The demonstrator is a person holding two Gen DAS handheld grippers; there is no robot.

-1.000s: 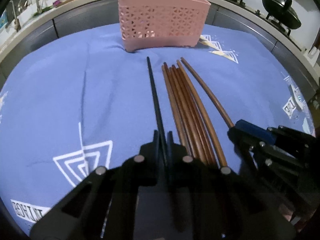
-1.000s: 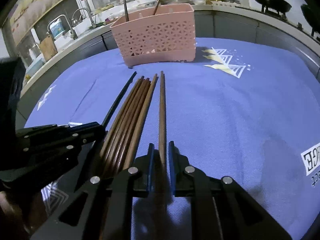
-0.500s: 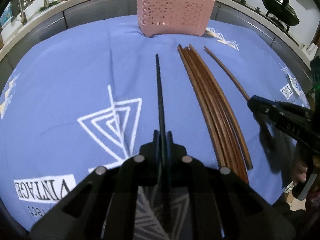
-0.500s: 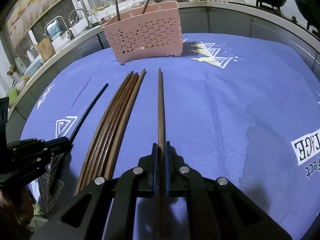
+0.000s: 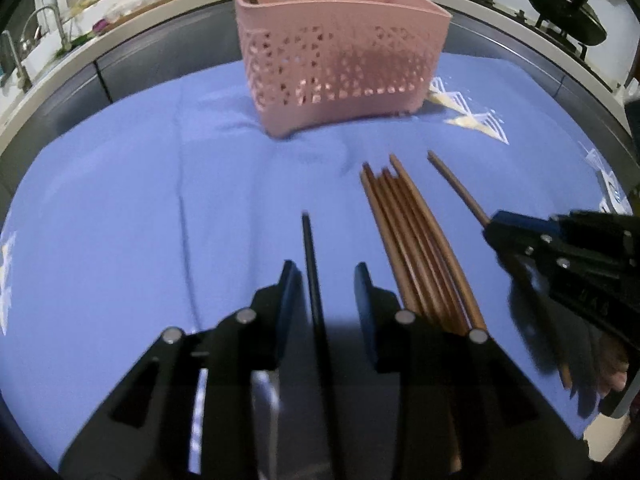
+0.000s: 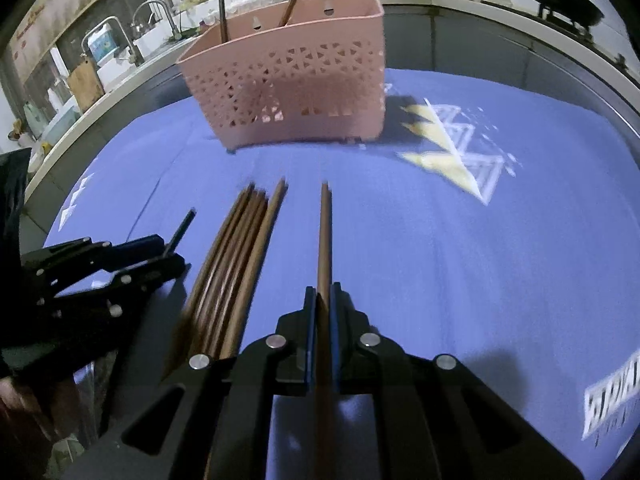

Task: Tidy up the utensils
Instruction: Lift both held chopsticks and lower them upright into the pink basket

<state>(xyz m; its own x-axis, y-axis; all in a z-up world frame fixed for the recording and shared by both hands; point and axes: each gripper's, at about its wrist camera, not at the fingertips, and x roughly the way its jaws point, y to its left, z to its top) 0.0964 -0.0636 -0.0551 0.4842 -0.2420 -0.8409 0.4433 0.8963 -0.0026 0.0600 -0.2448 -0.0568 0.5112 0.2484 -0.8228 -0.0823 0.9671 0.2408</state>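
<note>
A pink perforated basket (image 5: 340, 56) stands at the back of the blue cloth; it also shows in the right wrist view (image 6: 288, 80), with two utensils standing in it. My left gripper (image 5: 322, 280) is open, its fingers on either side of a black chopstick (image 5: 310, 256) that runs between them. My right gripper (image 6: 323, 300) is shut on a single brown chopstick (image 6: 325, 232) that points at the basket. A bundle of several brown chopsticks (image 5: 408, 236) lies between the two grippers, also seen in the right wrist view (image 6: 236, 248).
The blue cloth (image 5: 120, 220) with white triangle prints covers the table. Behind it runs a grey counter with a sink and tap (image 6: 156, 12) on the left and woks on a stove (image 5: 564, 12) at the right.
My left gripper has opened around the black chopstick. Both grippers have moved forward toward the basket, which looks larger now. The right gripper stays shut on its brown chopstick.
</note>
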